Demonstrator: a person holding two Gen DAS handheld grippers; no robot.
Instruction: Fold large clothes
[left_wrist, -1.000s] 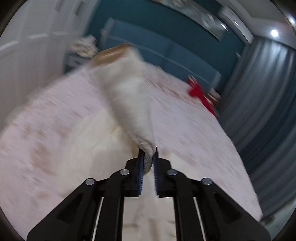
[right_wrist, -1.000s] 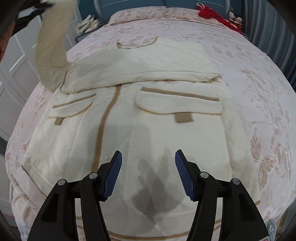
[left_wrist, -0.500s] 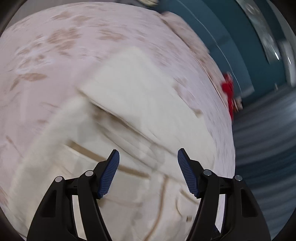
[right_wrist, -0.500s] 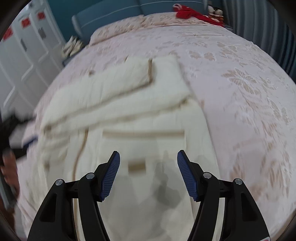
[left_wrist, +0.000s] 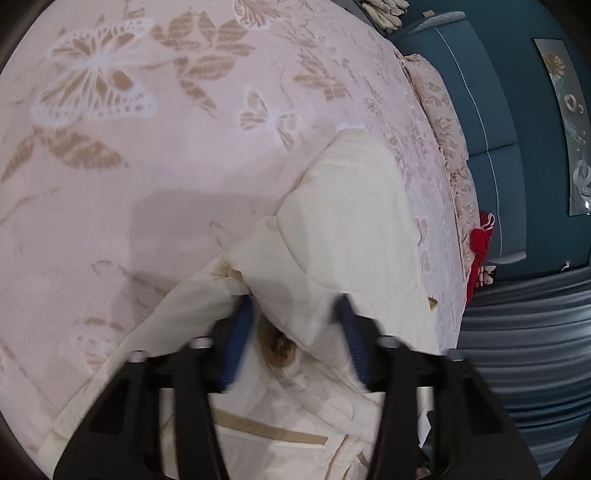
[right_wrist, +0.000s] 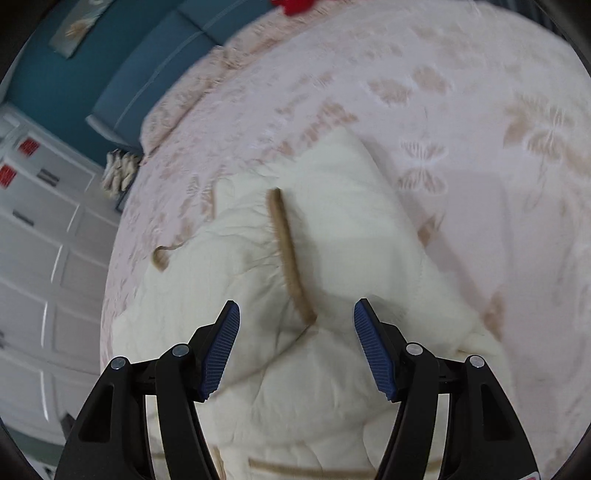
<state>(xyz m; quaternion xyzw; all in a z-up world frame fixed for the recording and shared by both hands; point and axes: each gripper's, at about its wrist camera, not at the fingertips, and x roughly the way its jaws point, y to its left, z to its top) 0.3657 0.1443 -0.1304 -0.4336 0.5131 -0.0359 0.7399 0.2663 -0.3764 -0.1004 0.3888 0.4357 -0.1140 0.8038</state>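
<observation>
On the pink butterfly-patterned bed (left_wrist: 155, 177) the cream coat (right_wrist: 295, 376) lies with sleeves folded in, both the left gripper (left_wrist: 295, 343) and right gripper (right_wrist: 295, 350) spread wide and empty over it, so the next move is probably gripping an edge for the following fold.

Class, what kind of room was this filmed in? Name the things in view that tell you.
Most likely a bedroom. A cream coat lies spread on a bed with a pink butterfly-patterned cover, a padded blue headboard stands at its end, and white cupboard doors line one side.
</observation>
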